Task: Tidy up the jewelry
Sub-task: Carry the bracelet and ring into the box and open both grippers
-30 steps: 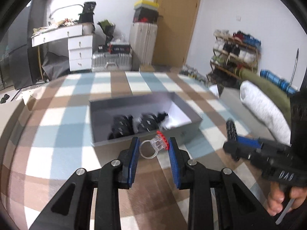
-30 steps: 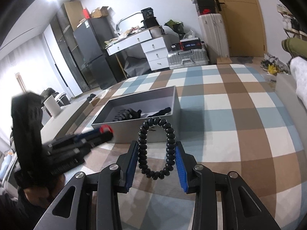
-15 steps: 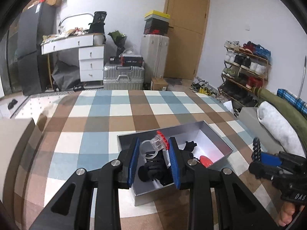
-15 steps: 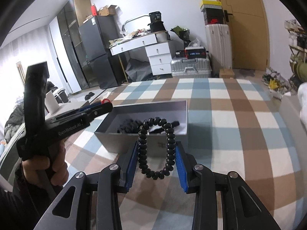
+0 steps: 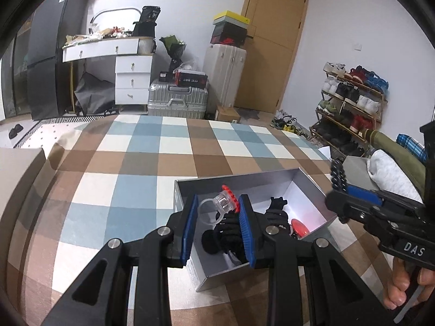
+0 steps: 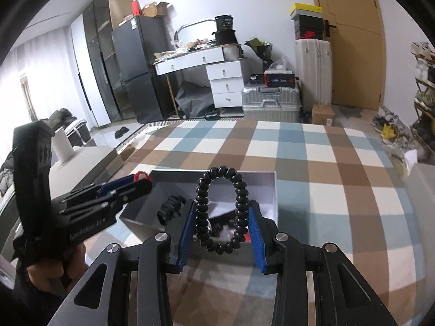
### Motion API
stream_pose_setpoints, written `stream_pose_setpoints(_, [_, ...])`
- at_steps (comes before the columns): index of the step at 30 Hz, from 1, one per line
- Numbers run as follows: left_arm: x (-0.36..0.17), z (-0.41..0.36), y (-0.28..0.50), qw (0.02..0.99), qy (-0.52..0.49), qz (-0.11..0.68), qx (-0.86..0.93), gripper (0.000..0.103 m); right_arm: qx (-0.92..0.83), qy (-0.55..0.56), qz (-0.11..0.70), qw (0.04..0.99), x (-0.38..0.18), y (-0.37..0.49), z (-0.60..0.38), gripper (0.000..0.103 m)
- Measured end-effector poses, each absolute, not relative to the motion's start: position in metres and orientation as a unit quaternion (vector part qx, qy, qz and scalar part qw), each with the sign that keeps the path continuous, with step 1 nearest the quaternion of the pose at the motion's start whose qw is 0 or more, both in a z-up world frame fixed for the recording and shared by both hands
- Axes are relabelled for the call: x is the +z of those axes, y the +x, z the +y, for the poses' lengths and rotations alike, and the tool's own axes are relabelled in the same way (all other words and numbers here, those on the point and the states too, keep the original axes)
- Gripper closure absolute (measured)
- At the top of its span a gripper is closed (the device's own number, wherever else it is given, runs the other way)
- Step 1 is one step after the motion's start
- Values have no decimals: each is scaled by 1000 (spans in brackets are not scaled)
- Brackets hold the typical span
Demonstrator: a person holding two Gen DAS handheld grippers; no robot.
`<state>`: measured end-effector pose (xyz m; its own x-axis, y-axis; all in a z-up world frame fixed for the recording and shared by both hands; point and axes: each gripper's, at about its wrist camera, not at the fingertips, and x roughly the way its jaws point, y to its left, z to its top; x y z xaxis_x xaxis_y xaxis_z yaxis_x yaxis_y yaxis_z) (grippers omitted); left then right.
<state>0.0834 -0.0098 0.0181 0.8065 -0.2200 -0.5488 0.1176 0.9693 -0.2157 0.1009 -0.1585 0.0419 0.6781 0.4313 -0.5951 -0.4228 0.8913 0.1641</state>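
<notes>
Left gripper (image 5: pixel 217 214) clamps the ring (image 5: pixel 217 208) above the box (image 5: pixel 312 187). Right gripper (image 6: pixel 221 228) clamps the bracelet (image 6: pixel 221 212) over the box's near edge. Risk: 2 grippers converge on 1 box; a collision, or release off-centre, could drop either piece onto the cloth (image 5: pixel 136 163).

The near part of the box (image 5: pixel 288 175) floor is covered by the left gripper (image 5: pixel 217 225) and its ring (image 5: pixel 217 209). The black pieces (image 5: pixel 231 237) lying in the box are partly hidden behind the blue pads, and their shapes cannot be made out. A red item (image 5: pixel 299 225) is half concealed by a finger. In the right wrist view, the box (image 6: pixel 250 179) interior is largely blocked by the held bracelet (image 6: pixel 221 212) and the right gripper (image 6: pixel 221 233). The left gripper (image 6: pixel 136 183) is blurred there, and its lettering cannot be read.
</notes>
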Motion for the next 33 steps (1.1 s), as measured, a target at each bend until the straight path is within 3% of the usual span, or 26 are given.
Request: stream_pose_setpoints(33, [11,-16,78,944,-49,312,-92,79,244,-1,394,886,7,116,-139,67])
